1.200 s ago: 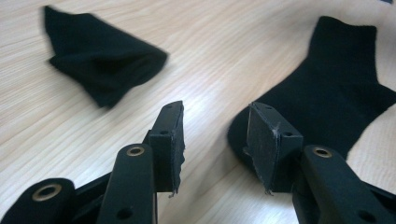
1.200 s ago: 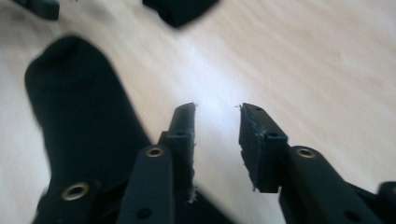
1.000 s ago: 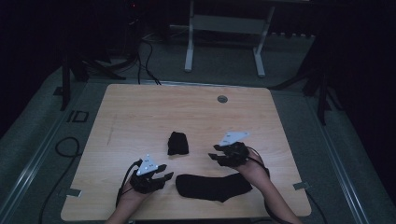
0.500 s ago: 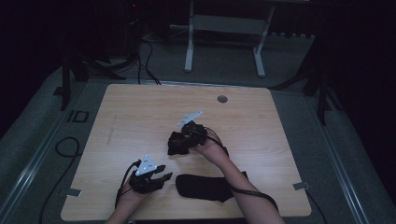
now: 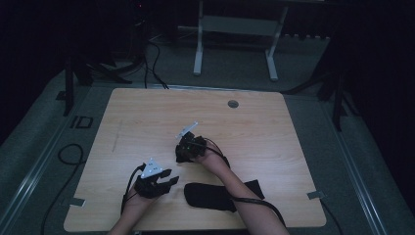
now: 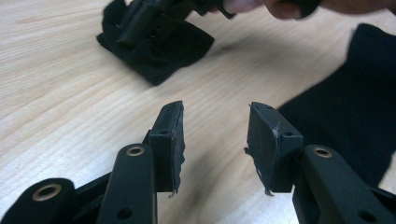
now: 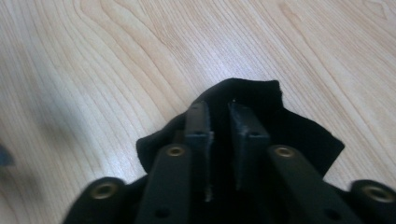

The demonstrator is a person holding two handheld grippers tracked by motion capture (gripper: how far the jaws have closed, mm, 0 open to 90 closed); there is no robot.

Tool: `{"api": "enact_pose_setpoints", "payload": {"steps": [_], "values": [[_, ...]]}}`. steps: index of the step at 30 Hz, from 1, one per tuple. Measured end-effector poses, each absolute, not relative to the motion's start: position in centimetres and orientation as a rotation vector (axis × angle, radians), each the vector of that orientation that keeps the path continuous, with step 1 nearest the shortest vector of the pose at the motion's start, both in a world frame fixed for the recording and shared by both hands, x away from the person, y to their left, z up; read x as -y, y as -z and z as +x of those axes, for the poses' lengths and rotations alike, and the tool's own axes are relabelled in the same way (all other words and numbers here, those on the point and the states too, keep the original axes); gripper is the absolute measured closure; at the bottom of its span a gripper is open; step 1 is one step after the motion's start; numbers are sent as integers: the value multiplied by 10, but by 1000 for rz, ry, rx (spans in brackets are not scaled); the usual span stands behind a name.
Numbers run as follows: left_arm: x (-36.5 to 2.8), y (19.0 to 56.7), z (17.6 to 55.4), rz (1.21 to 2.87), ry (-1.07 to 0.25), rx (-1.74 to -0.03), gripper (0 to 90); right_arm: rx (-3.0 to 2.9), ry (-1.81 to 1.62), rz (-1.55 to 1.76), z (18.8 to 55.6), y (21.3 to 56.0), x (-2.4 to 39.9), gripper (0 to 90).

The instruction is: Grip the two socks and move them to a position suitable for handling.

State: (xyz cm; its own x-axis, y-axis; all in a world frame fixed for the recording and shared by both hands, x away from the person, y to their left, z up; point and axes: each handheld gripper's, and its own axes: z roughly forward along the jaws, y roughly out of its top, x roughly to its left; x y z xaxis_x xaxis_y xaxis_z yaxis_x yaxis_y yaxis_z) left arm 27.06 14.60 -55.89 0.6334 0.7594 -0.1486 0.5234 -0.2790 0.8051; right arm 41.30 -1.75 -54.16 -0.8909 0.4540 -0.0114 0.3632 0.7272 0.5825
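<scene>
Your right gripper (image 5: 182,152), jaws just closing, pinches the folded black cloth (image 7: 261,100); your left gripper (image 5: 169,180) waits half-open, the long black sock (image 5: 215,196) just beside it.

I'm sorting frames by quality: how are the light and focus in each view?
High view: dim, surroundings near black, table lit. Left gripper view: bright, jaws sharp, small black cloth behind soft. Right gripper view: glare on the wood, left edge smeared, right gripper fairly sharp.

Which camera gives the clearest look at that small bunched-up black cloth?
The right gripper view: the small black cloth lies close, pinched between the fingers. The left gripper view shows it farther off; the high view shows it mostly hidden.
</scene>
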Motion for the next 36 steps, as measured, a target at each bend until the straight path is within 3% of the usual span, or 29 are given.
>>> {"api": "enact_pose_setpoints", "payload": {"steps": [5, 13, 23, 26, 28, 30, 36], "values": [[-147, 552, 279, 1939, -362, -1030, 528, -2767, -939, 693, 410, 531, 26, 851], [-131, 538, 292, 1946, -409, -1008, 401, -2717, -1145, 713, 398, 490, 53, 850], [-103, 518, 307, 2011, -497, -944, 414, -2703, -1248, 685, 387, 469, 68, 849], [-100, 513, 311, 2011, -511, -930, 508, -2705, -1261, 676, 386, 466, 71, 849], [-98, 511, 313, 2023, -523, -915, 636, -2702, -1262, 678, 386, 465, 73, 849], [-95, 510, 312, 2043, -572, -893, 820, -2699, -1275, 685, 387, 464, 77, 848], [-95, 503, 314, 2043, -609, -936, 864, -2692, -1302, 702, 389, 462, 92, 851]]}}
